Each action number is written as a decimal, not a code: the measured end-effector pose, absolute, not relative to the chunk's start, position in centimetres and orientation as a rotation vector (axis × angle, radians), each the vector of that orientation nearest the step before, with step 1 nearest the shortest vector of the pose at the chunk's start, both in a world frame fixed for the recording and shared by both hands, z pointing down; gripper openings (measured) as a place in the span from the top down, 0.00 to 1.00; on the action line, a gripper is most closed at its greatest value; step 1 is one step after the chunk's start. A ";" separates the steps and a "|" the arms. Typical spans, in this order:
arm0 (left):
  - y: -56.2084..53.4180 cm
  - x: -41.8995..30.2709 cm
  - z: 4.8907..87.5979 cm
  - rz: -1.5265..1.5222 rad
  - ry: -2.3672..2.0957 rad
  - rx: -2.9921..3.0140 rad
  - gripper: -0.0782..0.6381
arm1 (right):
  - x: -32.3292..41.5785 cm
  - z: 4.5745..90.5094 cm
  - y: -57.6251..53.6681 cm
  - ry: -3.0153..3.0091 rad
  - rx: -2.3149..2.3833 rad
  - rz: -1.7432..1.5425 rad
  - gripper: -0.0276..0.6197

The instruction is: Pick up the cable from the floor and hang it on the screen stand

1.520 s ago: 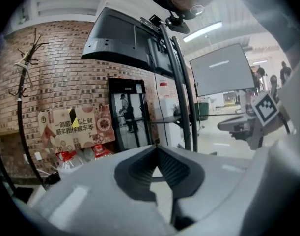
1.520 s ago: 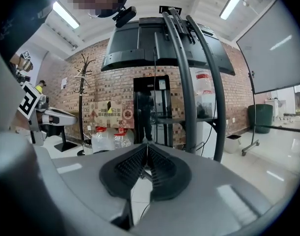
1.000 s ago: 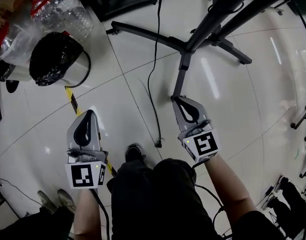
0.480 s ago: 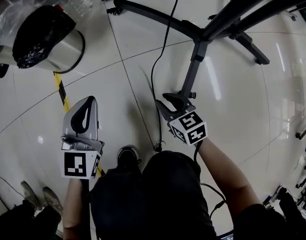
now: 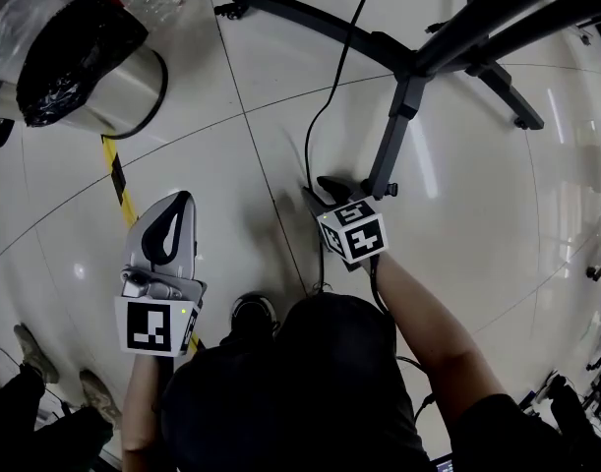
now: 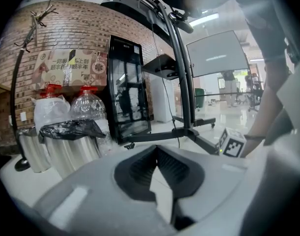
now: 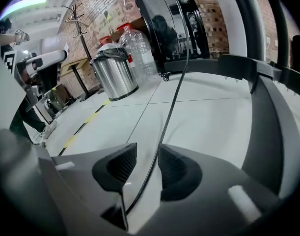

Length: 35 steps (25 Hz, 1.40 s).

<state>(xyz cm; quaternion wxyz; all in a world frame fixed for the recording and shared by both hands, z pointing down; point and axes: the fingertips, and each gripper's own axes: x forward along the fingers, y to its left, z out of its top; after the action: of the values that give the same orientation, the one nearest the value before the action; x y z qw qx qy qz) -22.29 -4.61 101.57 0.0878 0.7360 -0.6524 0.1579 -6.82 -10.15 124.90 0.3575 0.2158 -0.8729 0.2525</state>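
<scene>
A thin black cable point(image 5: 330, 96) runs from the top of the head view down across the white floor. It passes between the jaws of my right gripper point(image 5: 315, 187), held low over the floor by a stand leg. In the right gripper view the cable point(image 7: 174, 97) lies in the gap of the gripper point(image 7: 147, 149); the jaws are opening and the pads do not press it. The black screen stand point(image 5: 408, 62) spreads its wheeled legs just beyond. My left gripper point(image 5: 182, 200) hangs to the left, shut and empty point(image 6: 155, 149).
A steel bin with a black bag point(image 5: 74, 62) stands at the upper left, with clear water bottles point(image 7: 137, 50) behind it. A yellow-black tape line point(image 5: 118, 180) crosses the floor. A black glass cabinet point(image 6: 127, 97) stands by the brick wall. Another person's shoes point(image 5: 34, 352) are at lower left.
My right gripper has moved left from the stand leg down to the cable, and its jaws have come apart around it. The left gripper has stayed about where it was.
</scene>
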 end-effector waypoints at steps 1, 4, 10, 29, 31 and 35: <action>-4.6 -22.4 101.8 0.479 -1.939 2.193 0.88 | -6.9 125.3 -10.4 -2.242 0.568 0.632 0.74; -4.8 -22.7 102.1 0.483 -1.937 2.198 0.88 | -7.4 126.8 -11.3 -2.201 0.587 0.572 0.74; -5.1 -23.0 102.5 0.474 -1.927 2.193 0.88 | -8.2 129.1 -11.9 -2.135 0.622 0.603 0.74; -5.6 -22.3 102.1 0.461 -1.938 2.206 0.88 | -9.3 127.9 -11.1 -2.103 0.633 0.559 0.92; -5.5 -22.4 102.0 0.481 -1.940 2.202 0.88 | -9.2 127.3 -10.7 -2.160 0.600 0.595 0.92; -5.8 -22.2 100.6 0.484 -1.968 2.224 0.88 | -9.5 124.3 -10.1 -2.281 0.538 0.658 0.92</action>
<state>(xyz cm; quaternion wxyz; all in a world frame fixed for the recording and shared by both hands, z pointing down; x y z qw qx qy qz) -22.17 -5.75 100.56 0.0660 0.7375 -0.6527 0.1604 -9.46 -10.11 124.26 0.3466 0.2075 -0.8790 0.2535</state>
